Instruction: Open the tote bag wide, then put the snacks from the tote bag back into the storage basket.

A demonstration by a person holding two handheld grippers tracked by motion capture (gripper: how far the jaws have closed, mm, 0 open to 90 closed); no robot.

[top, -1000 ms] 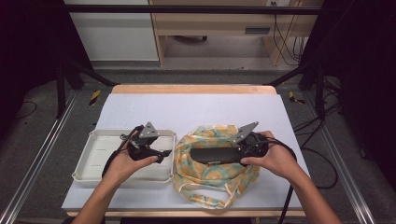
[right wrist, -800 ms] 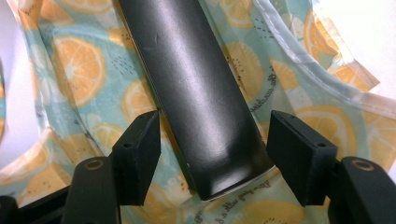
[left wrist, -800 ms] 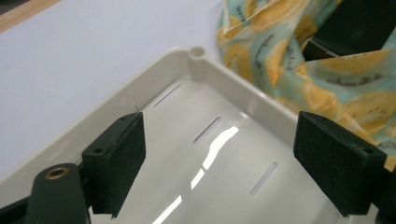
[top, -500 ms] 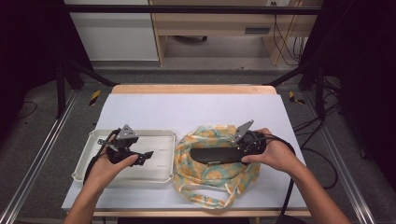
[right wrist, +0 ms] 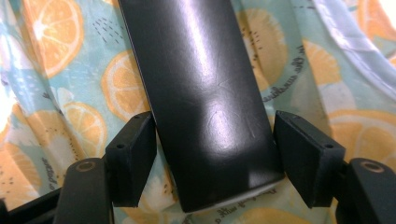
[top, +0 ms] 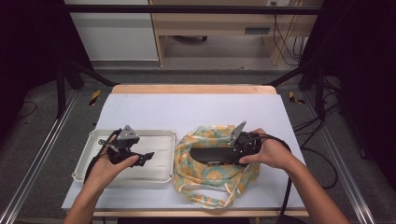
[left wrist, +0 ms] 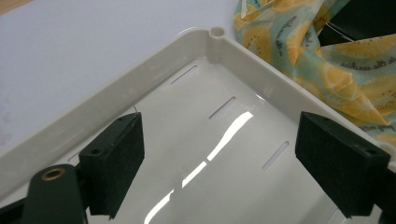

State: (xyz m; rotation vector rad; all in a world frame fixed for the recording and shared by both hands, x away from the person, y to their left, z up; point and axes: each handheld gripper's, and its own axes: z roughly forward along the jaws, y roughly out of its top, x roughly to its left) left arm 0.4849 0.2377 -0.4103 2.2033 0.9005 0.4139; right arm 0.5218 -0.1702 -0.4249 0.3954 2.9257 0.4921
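A glossy black flat case [top: 210, 155] lies across the mouth of a teal cloth bag with orange-slice print [top: 205, 183]. My right gripper [top: 232, 153] comes in from the right and is shut on the case's near end. In the right gripper view the pads sit against both long edges of the case [right wrist: 201, 84], with the bag's cloth [right wrist: 56, 42] beneath. My left gripper [top: 147, 156] hovers over the empty white tray [top: 93, 140] left of the bag. Its jaws [left wrist: 219, 158] are open, nothing between them, above the tray's slotted floor [left wrist: 154, 70].
Bag and tray sit side by side on a pale blue-white tabletop [top: 196, 109] with a wooden far edge. The bag's strap [top: 205, 201] trails toward the front edge. Metal frame rails run along both sides, and the right gripper's cable [top: 322, 163] loops off to the right.
My left gripper has moved left, from the tray's end beside the bag to over the tray's middle. The right gripper stays at the case in the bag, a little lower.
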